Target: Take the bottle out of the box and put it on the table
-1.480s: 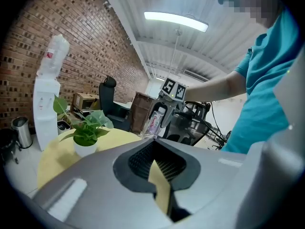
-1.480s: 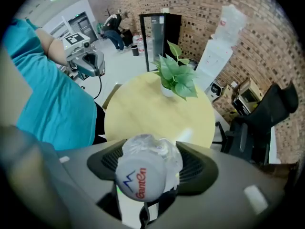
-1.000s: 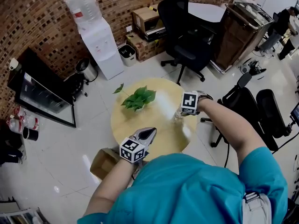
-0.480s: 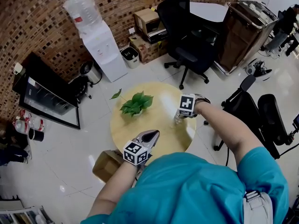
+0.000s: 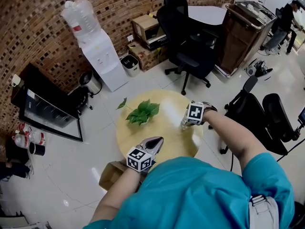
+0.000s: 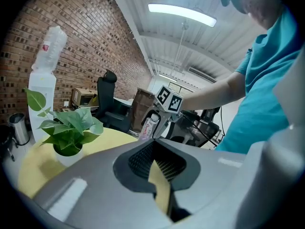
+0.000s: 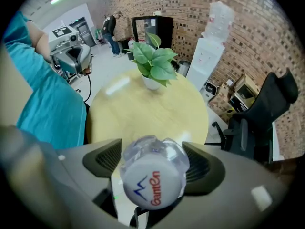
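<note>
A clear water bottle (image 5: pixel 184 123) with a white cap (image 7: pixel 151 184) stands upright near the right edge of the round yellow table (image 5: pixel 162 140). My right gripper (image 5: pixel 186 121) points steeply down over it, jaws on either side of the bottle's neck (image 7: pixel 152 151) and opening, so the pads no longer press. The left gripper view shows the same bottle (image 6: pixel 147 128) standing under the right gripper (image 6: pixel 157 122). My left gripper (image 5: pixel 155 141) hovers at the table's near edge, shut and empty. The cardboard box (image 5: pixel 113 173) sits on the floor at the table's near left.
A potted green plant (image 5: pixel 142 112) stands on the table's left part. A water dispenser (image 5: pixel 100 56) stands by the brick wall. A black office chair (image 5: pixel 186 46) is behind the table, and more black chairs (image 5: pixel 267 118) are at the right.
Both grippers and the bottle stay where they were. Only the head view has shifted a little.
</note>
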